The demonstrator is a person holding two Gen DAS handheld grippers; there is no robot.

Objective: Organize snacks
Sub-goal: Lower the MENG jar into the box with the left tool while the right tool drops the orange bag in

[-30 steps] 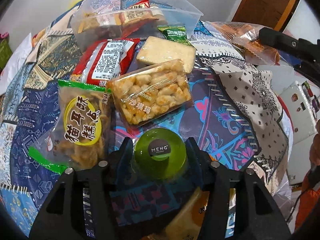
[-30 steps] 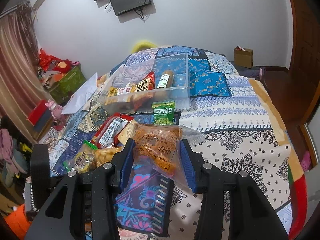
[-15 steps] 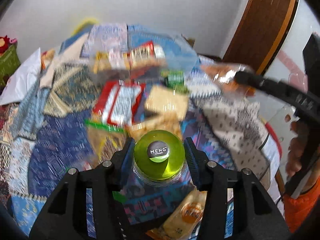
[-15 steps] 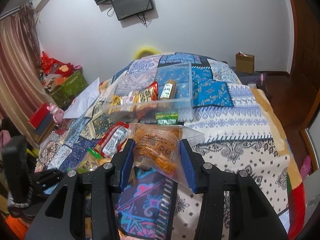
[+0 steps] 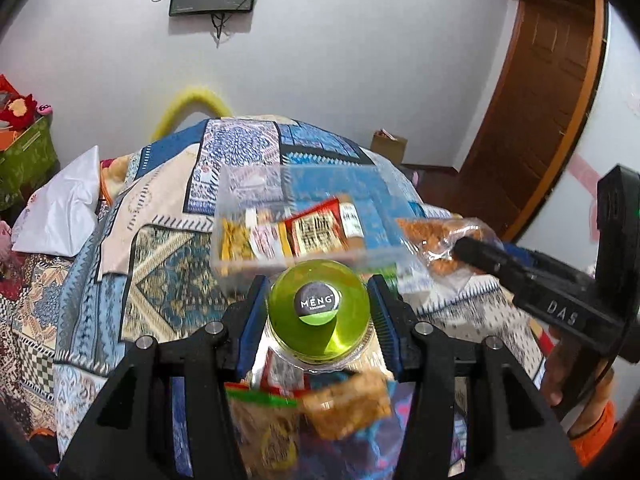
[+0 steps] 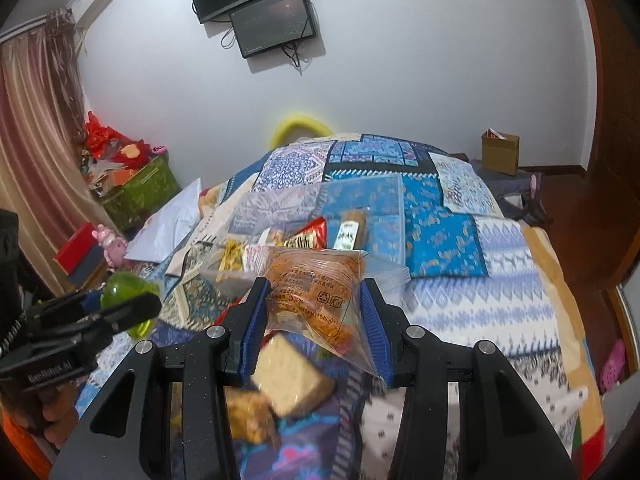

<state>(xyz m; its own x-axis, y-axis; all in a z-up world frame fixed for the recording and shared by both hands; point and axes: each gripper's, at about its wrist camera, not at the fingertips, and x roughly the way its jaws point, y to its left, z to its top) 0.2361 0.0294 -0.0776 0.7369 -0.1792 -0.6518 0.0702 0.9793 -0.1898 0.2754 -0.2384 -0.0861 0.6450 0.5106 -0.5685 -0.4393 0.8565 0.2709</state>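
My left gripper (image 5: 318, 316) is shut on a clear jar with a green lid (image 5: 319, 317) marked MENG, held above the bed. My right gripper (image 6: 314, 312) is shut on a clear bag of orange snacks (image 6: 316, 296), also lifted. A clear plastic bin (image 5: 296, 224) holding several snack packets sits on the bed beyond both grippers; it also shows in the right wrist view (image 6: 320, 216). The right gripper (image 5: 472, 254) with its bag (image 5: 436, 240) shows at the right of the left wrist view. The left gripper (image 6: 132, 308) with the green lid (image 6: 120, 286) shows at the left of the right wrist view.
Loose snack packs lie below the grippers: a pale cake block (image 6: 292, 376), a fried-snack tray (image 5: 348, 404) and a green-edged bag (image 5: 268, 428). The patchwork bedspread (image 6: 460, 304) stretches right. A white pillow (image 5: 68, 204) lies left. A cardboard box (image 6: 500, 152) and wooden door (image 5: 552, 92) stand beyond.
Both grippers have risen and tilted up toward the bin, carrying the jar and the snack bag. The loose packs have dropped to the bottom of both views.
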